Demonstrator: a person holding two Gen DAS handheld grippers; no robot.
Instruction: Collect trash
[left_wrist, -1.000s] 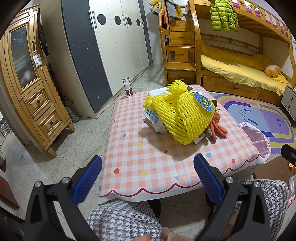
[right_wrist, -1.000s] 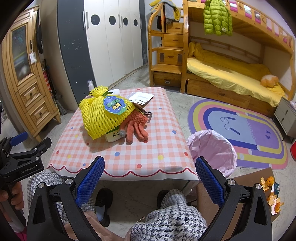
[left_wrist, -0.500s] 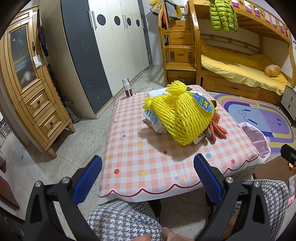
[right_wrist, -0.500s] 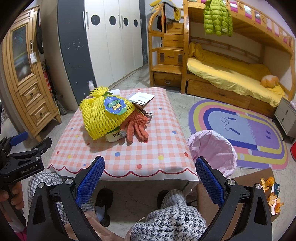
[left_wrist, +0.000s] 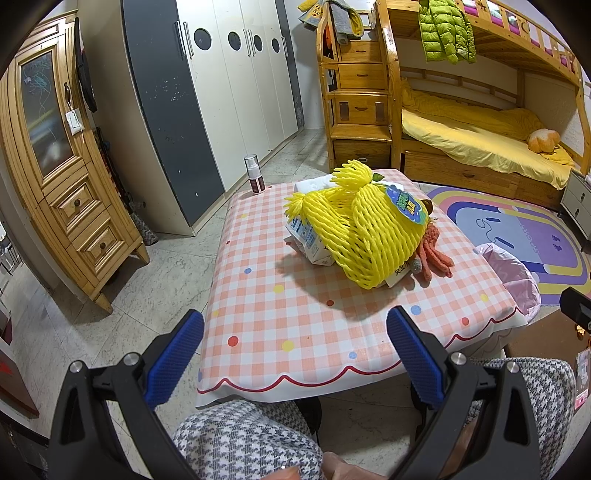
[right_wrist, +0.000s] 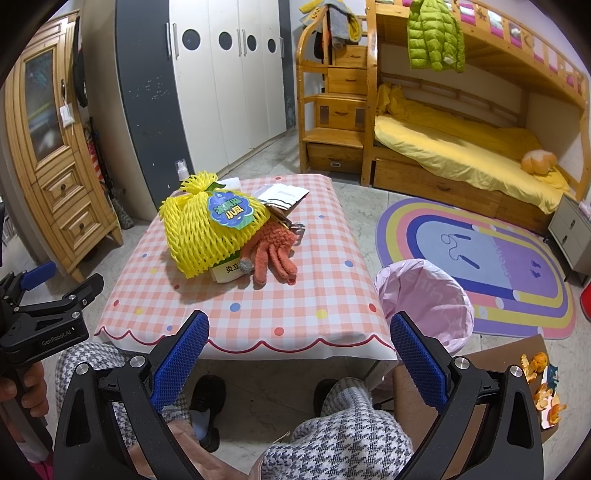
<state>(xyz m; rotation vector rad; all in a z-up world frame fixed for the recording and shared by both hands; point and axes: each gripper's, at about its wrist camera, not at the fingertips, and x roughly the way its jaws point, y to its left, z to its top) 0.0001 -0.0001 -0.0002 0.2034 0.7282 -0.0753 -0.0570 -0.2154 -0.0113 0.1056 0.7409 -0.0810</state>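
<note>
nothing moved; yellow foam net (left_wrist: 364, 236) lies bulging, both jaws wide open, empty

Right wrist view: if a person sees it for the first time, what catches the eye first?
First, the bright yellow foam net heaped in the middle of the checked table, with an orange glove lying against its right side. Next, the bin with a pink bag standing on the floor at the table's right edge. Both grippers are open and empty.

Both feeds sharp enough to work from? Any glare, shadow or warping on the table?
Left wrist: sharp, no glare; yellow net casts a soft shadow toward the camera; wardrobe bows near the rim. Right wrist: equally sharp, even light, same fisheye bend, dark corners.
</note>
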